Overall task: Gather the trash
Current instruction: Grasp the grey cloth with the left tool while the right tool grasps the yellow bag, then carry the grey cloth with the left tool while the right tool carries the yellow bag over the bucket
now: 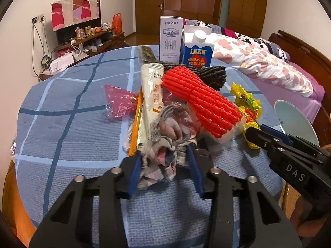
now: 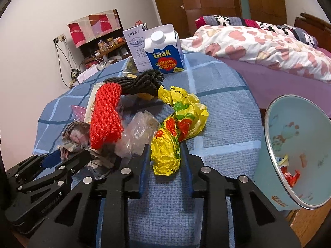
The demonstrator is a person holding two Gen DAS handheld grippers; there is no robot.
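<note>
Trash near the tabletop's right edge: left gripper apparently clenches a frayed rag; right gripper brackets the yellow wrapper, grip unclear.

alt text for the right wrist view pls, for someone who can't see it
The right claw straddles a crumpled yellow plastic bag on a blue checked tablecloth, its fingers either side of the bag. Left of it lie a red rope bundle, clear plastic and a rag; a pale blue bin holding wrappers sits at right.
</note>
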